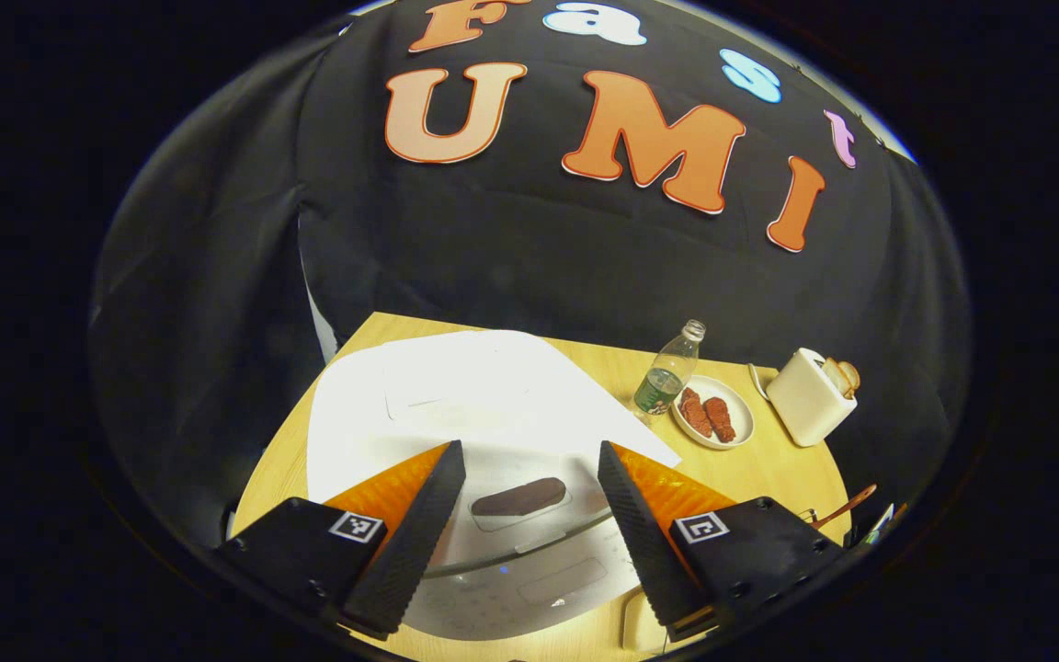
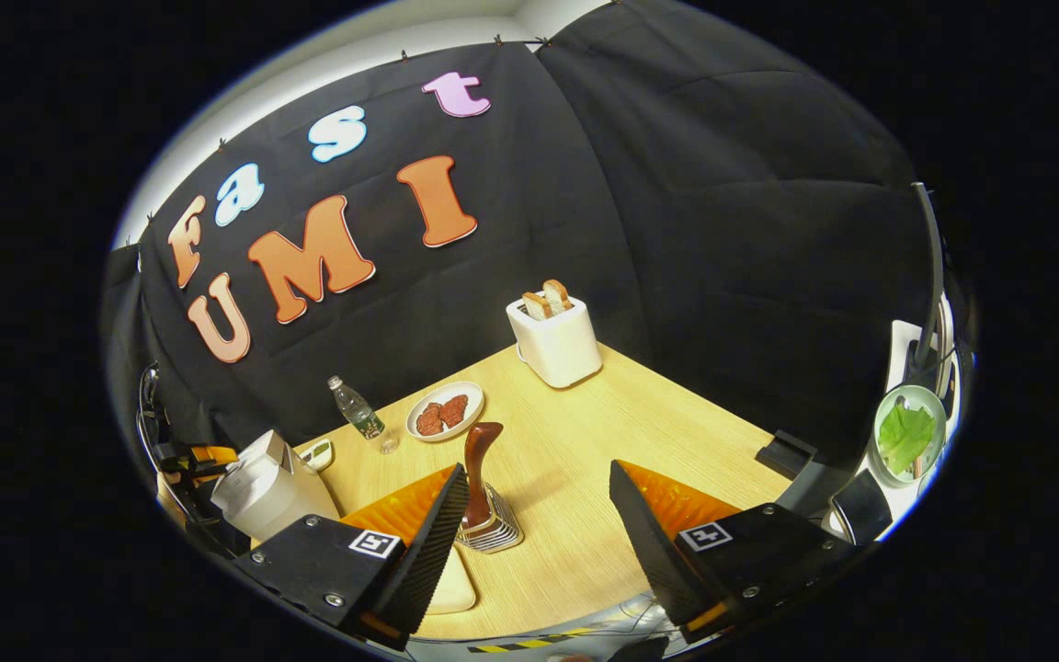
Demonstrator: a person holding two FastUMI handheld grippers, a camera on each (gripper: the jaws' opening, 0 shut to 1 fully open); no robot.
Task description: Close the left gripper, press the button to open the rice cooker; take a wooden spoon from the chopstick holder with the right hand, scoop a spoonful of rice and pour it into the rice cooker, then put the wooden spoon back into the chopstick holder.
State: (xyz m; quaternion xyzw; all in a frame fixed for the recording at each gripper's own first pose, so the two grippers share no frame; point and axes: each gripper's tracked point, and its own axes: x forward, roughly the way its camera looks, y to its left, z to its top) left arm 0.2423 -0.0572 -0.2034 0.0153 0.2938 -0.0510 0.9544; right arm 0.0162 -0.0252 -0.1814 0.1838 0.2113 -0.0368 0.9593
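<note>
The white rice cooker point(image 1: 474, 405) lies right under my left gripper point(image 1: 529, 446), lid down. Its dark oblong button point(image 1: 518, 497) sits between the open fingers, a little below them. In the right gripper view the cooker point(image 2: 258, 487) stands at the far left. A brown wooden spoon point(image 2: 479, 455) stands upright in a metal chopstick holder point(image 2: 493, 531) on the wooden table point(image 2: 640, 432). My right gripper point(image 2: 537, 469) is open and holds nothing. The spoon is close in front of its left finger. A pale flat dish point(image 2: 451, 575) lies partly hidden behind that finger.
A white toaster point(image 2: 555, 340) with bread stands at the table's back. A plate point(image 2: 419, 416) holds two red-brown pieces, beside a small plastic bottle point(image 2: 359, 416). Off the table's right edge sit a bowl of green leaves point(image 2: 906, 437) and dark boxes point(image 2: 787, 452).
</note>
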